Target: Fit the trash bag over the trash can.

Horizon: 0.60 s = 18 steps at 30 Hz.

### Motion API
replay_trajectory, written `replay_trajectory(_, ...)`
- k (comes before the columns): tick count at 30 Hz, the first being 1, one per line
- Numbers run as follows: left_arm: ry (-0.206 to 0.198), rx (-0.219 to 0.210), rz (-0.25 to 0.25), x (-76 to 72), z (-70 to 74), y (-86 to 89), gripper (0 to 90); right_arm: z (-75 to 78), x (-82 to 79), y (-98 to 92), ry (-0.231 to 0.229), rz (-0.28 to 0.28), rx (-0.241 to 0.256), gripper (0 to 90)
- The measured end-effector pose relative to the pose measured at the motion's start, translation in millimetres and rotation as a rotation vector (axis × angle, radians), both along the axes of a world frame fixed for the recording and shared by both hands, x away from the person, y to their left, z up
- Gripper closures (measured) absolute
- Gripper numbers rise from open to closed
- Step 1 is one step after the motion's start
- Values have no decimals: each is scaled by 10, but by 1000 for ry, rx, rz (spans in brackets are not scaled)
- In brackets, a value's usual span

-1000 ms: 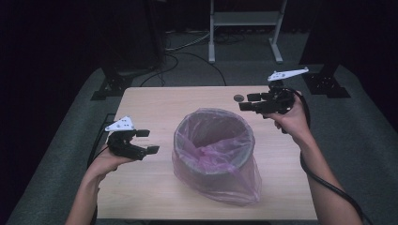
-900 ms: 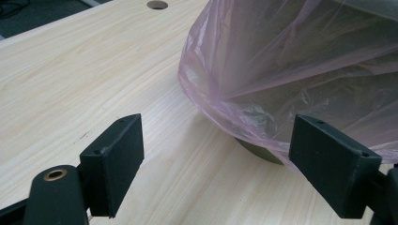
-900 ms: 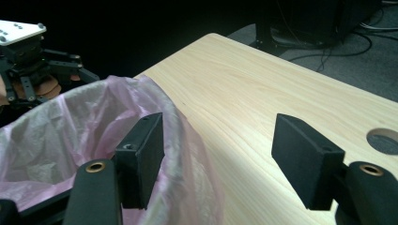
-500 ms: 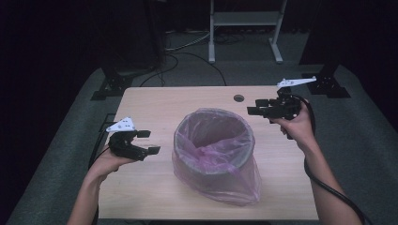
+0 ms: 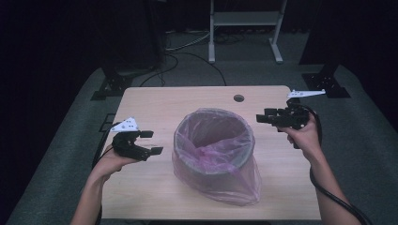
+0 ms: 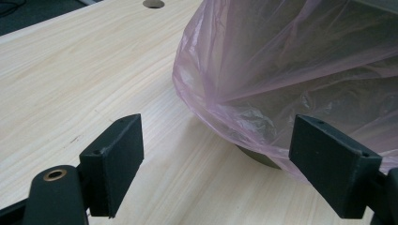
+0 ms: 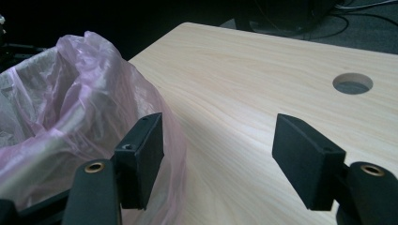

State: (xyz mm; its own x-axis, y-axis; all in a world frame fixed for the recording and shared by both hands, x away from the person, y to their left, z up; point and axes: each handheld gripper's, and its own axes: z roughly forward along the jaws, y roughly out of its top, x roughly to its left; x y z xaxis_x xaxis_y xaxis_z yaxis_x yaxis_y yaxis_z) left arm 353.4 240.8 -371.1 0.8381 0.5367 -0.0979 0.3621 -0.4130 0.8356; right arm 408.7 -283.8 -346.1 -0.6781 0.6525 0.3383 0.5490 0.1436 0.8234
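A round bin lined with a pink plastic bag [image 5: 213, 150] stands in the middle of the wooden table [image 5: 155, 108]. My left gripper [image 5: 151, 142] is held just left of the bin, open and empty, its jaws pointing at the bag's lower side [image 6: 281, 79]. To the right of the rim, my right gripper [image 5: 261, 118] is raised in the hand, open and empty, aimed leftward. In the right gripper view the bag [image 7: 70, 108] bulges behind that gripper's left jaw.
A round cable hole [image 5: 239, 98] is cut into the table near its far edge, also visible as the hole [image 7: 352, 83] and the hole [image 6: 153, 3]. Metal stand legs and cables [image 5: 187, 47] lie on the dark floor beyond the table.
The right gripper has moved toward the right and nearer the person, away from the cable hole, now beside the bin's rim. The left gripper has stayed in place.
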Motion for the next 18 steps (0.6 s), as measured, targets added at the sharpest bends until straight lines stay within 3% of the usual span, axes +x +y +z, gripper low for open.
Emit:
replay_trajectory(2,-3,4,12,3,-16,-8,101,-30,-11,-31,3,-7,3,332)
replay_trajectory(18,6,-6,24,-14,-129,24,98,-270,-100,-165,29,-37,7,328)
